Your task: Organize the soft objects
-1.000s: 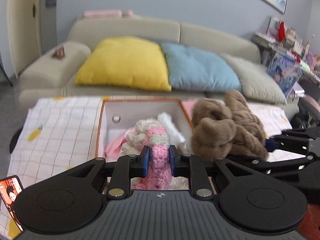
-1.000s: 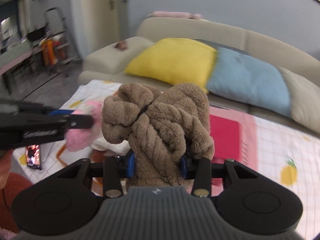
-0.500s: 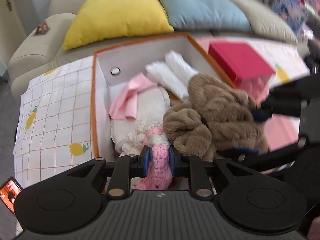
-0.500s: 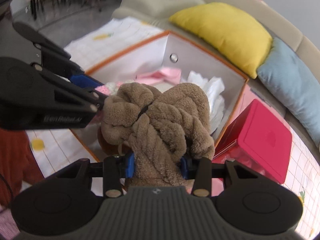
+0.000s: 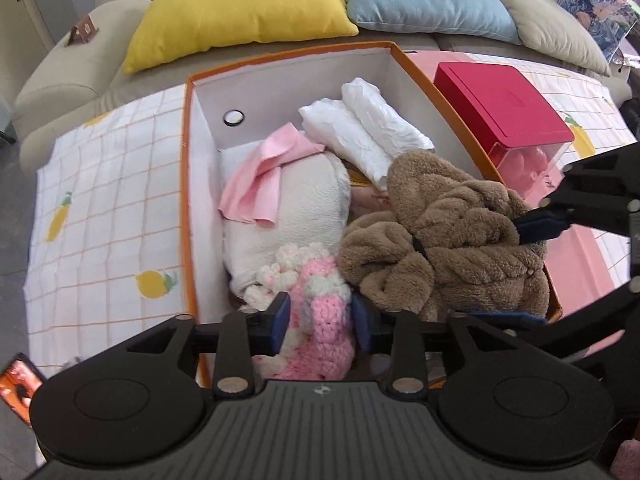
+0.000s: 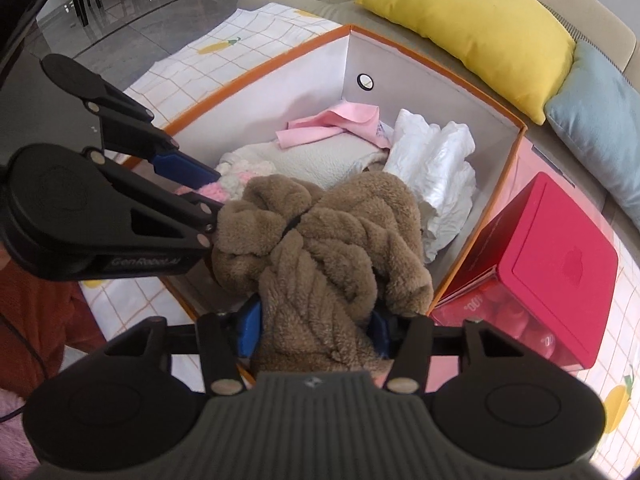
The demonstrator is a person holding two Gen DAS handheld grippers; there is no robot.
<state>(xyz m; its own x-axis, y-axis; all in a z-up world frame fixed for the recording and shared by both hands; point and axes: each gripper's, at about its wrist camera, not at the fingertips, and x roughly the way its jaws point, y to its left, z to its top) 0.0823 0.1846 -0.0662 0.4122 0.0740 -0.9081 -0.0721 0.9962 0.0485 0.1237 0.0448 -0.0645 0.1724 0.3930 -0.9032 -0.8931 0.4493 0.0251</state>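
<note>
Both grippers point down into the near end of the orange-rimmed box (image 5: 186, 184), which sits on a checked cloth (image 5: 100, 208) in front of a sofa.

Left gripper (image 5: 320, 316): jaws opening, with the pink-and-white knitted piece (image 5: 320, 304) between them. The pads stand just off its sides; it appears to rest on the cream fleece bundle (image 5: 296, 208) inside the box.

Right gripper (image 6: 316, 326): jaws opening around the brown plush bundle (image 6: 320, 240). Whether the pads are clear of the plush cannot be told; the pile hides them. The bundle lies against the box's right wall, beside the white packets (image 6: 436, 168) and a pink cloth (image 6: 332, 124).

Risks, as judged:
- The brown bundle bulks high near the rim and could roll over the wall toward the red-lidded container (image 6: 552, 264).
- Loose pile or yarn may snag on a pad during withdrawal and drag an item back out.
- The two grippers sit close together; lifting both at once risks a clash.
</note>
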